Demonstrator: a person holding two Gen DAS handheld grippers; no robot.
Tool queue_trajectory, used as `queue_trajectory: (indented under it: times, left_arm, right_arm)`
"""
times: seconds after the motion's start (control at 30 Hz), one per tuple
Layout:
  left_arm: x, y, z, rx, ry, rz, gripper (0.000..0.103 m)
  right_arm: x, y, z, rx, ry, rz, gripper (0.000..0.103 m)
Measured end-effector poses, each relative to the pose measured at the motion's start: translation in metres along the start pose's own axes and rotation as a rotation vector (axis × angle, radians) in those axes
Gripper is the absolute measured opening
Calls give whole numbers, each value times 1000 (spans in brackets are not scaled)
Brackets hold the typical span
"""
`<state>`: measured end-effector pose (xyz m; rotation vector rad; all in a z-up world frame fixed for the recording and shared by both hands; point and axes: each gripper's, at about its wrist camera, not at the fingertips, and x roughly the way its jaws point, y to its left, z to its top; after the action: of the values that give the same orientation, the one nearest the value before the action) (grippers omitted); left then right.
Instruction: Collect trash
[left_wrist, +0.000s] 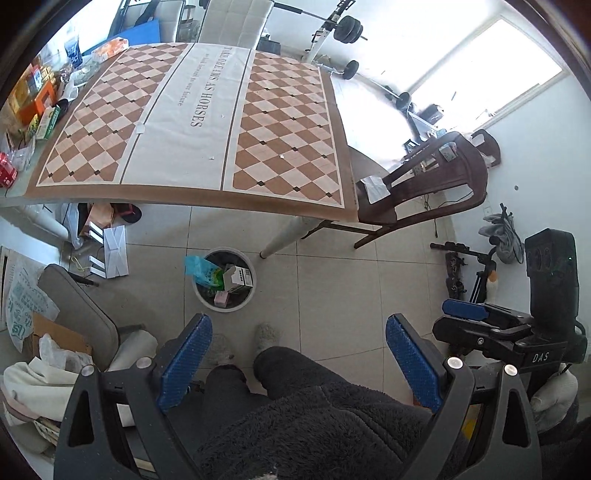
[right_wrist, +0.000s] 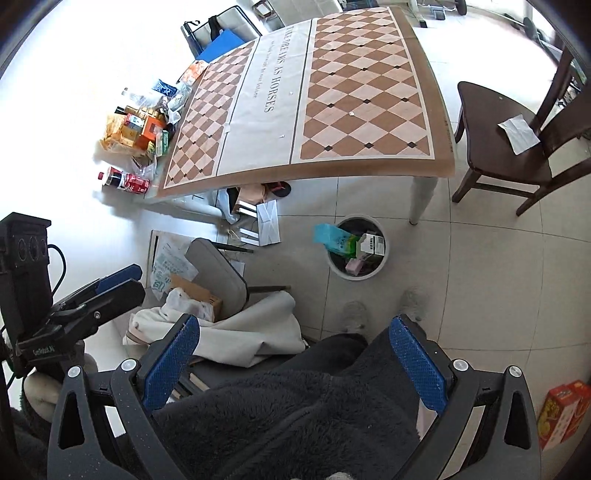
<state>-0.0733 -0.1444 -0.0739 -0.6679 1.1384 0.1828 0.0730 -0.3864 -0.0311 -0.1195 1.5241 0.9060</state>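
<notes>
**Obs 1:** Tiled floor (left_wrist: 332, 280), pale squares, with a table (left_wrist: 207, 192) standing on it under a brown-and-cream diamond cloth. Left wrist view first. Landmark is the round trash bin (left_wrist: 207, 299) on the floor, just off the table's white leg.

**Obs 2:** Contents?

**Obs 1:** Blue-green packet (left_wrist: 201, 273) poking out over the rim, white carton (left_wrist: 240, 277) beside it, something pink (left_wrist: 221, 298) lower down. Bin looks well filled.

**Obs 2:** Left gripper (left_wrist: 299, 354)?

**Obs 1:** Released, blue pads spread wide, nothing between them. Held near the bin, over the person's dark fleece legs. Right of the bin, a dark wooden chair (left_wrist: 424, 184) with a white paper (left_wrist: 375, 188) on its seat.

**Obs 2:** Right wrist view.

**Obs 1:** Same bin (right_wrist: 341, 271), same packet (right_wrist: 332, 236) and carton (right_wrist: 373, 245). Right gripper (right_wrist: 295, 350) also released and empty, nearer the camera than the bin. Left of the bin, a grey chair (right_wrist: 218, 273) draped with cream cloth (right_wrist: 243, 332). Well beyond the bin, at the table's far-left edge, a clutter of boxes and bags (right_wrist: 140, 129) and a cola bottle (right_wrist: 123, 181) lying down.

**Obs 2:** Crumbs on the cloth?

**Obs 1:** Small white specks (right_wrist: 351, 113); too small to say what they are. Red-and-yellow box (right_wrist: 561, 413) on the floor, well right of the bin.
</notes>
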Motion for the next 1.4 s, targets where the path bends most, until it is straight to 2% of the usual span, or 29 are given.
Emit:
queue_trajectory:
  times: [0.13,0.17,0.63,1.4]
  left_arm:
    - [-11,-1,-5,0,-13,1,97]
    - [-12,-2,-6,-3,-17,1,103]
    - [-16,-8,-12,-15,-39,17,103]
    - [-16,-16,-22,29,-21,29,103]
  right_arm:
    - [-6,3,-6,10,-13,6,103]
    - [-7,3,-7,9,-16,8,103]
    - [-9,3,-3,-41,-13,6,103]
    - [-9,-5,-10,-38,-6,5,103]
